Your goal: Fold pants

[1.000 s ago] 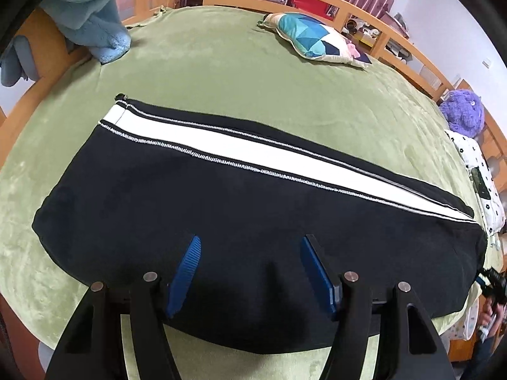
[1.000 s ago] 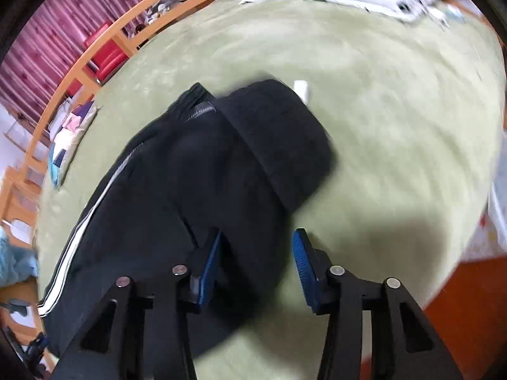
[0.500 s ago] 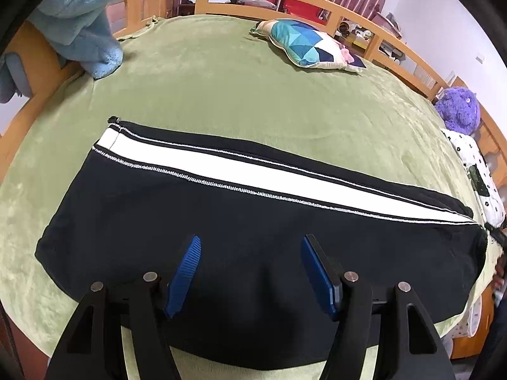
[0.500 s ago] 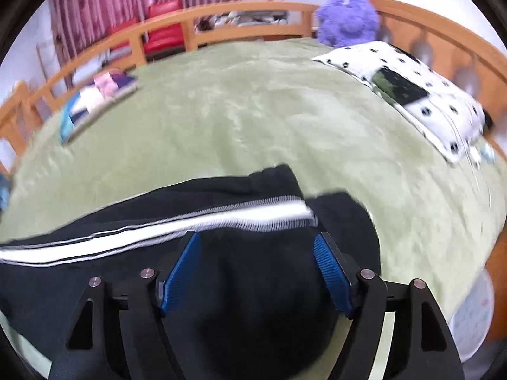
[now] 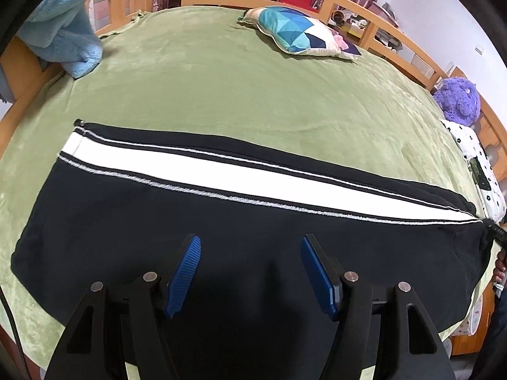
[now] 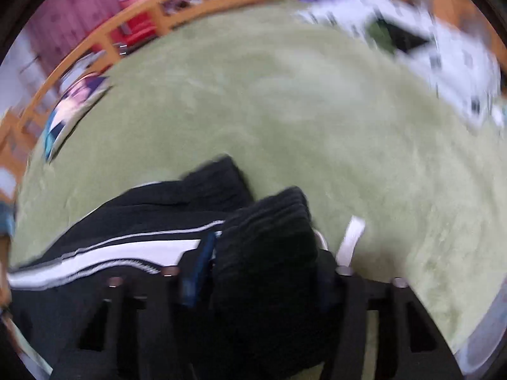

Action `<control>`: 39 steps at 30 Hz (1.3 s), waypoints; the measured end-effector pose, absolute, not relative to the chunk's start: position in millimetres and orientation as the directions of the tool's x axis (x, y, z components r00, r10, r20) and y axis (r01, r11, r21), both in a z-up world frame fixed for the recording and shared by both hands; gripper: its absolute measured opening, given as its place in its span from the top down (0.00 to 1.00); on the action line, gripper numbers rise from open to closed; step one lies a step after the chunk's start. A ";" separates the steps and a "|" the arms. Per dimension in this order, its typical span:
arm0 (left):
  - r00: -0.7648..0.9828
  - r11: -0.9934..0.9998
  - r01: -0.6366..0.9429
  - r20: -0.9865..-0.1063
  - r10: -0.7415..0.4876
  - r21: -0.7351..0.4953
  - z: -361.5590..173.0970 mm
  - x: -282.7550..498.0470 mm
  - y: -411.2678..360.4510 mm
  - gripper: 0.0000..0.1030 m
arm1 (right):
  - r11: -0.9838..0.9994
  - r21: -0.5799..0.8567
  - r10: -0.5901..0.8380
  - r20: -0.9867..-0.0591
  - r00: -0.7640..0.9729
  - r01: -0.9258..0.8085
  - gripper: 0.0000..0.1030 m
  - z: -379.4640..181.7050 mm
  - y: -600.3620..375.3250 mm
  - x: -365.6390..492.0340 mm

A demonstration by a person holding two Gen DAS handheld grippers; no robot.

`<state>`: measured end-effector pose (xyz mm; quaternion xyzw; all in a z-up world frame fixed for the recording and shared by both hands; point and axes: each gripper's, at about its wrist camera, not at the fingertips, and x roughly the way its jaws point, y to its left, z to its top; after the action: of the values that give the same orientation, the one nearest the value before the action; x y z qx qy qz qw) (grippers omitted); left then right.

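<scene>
Found the pants [image 5: 253, 212] laid out lengthwise and flat on the bed [image 5: 253, 79], legs stacked, white side stripe [image 5: 221, 174] uppermost and running from the cuff at the left to the waist at the right; noted the near edge of the cloth close to the edge of the bed.

Saw the left hand-held gripper [image 5: 250, 243] released, jaws wide apart, hovering over the black cloth around the middle of the leg, near its front edge; gripped nothing, and could not tell whether the pads touched the cloth.

In the blurred right wrist view, made out the right hand-held gripper [image 6: 263, 250] at the waist end of the pants [image 6: 142, 202], with a dark bunch of waistband filling the gap between its fingers; judged it clamped on that bunch, though smear hid the right finger; spotted a white strip [image 6: 350, 240] just beside it, tag or drawstring, too blurred to say which.

Judged the step in hand to be the first cross fold: waist end seized, ready to be carried over toward the cuffs.

For the next move, reckoned on lifting the waist clear of the bed [image 6: 317, 126] and sweeping it leftward along the stripe; called also for the left hand-held gripper to press or pinch mid-leg, fixing the crease line; needed both layers caught together, lest the lower leg drag and wrinkle.
</scene>
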<state>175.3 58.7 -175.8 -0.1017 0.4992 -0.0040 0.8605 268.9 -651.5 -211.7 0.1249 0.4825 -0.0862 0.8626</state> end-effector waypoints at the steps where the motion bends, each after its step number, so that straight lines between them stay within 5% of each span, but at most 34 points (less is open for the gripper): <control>1: 0.503 0.979 -0.091 -0.857 -0.111 -0.180 -175.6 176.2 57.4 0.38 | 0.957 0.132 -0.030 -0.840 0.542 0.257 0.60 -204.2 -646.7 266.2; 8: 0.511 0.980 -0.105 -0.854 -0.092 -0.169 -170.5 174.3 62.9 0.38 | 0.931 0.324 0.091 -0.649 0.756 0.166 0.62 -124.0 -641.5 279.7; 14: 0.518 0.979 -0.132 -0.853 -0.064 -0.153 -167.9 169.7 80.3 0.38 | 0.934 0.129 -0.041 -0.886 0.462 0.332 0.41 -219.6 -634.9 336.5; 20: 0.527 0.974 -0.142 -0.846 -0.078 -0.178 -166.4 166.7 94.9 0.38 | 0.894 0.238 -0.017 -0.829 0.559 0.380 0.36 -196.7 -650.2 276.2; 24: 0.526 0.968 -0.135 -0.843 -0.111 -0.211 -170.6 164.7 92.4 0.38 | 0.887 0.229 -0.036 -0.832 0.554 0.401 0.23 -180.9 -646.1 219.6; 32: 0.515 0.966 -0.102 -0.843 -0.154 -0.238 -166.8 155.9 72.4 0.38 | 0.753 0.452 0.170 -0.836 0.522 0.478 0.23 -262.8 -631.8 175.2; 35: 0.528 0.973 -0.085 -0.838 -0.138 -0.214 -157.6 153.2 67.4 0.38 | 0.688 0.535 0.159 -0.771 0.617 0.491 0.69 -265.4 -639.0 180.7; 39: 0.557 0.981 -0.083 -0.824 -0.099 -0.175 -148.6 144.7 68.8 0.38 | 0.665 0.669 0.214 -0.596 0.774 0.332 0.77 -212.9 -652.2 152.6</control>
<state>144.7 68.8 -148.6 -0.0970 0.4704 -0.0046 0.8771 152.6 -652.2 -212.9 0.4076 0.3344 -0.0347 0.8490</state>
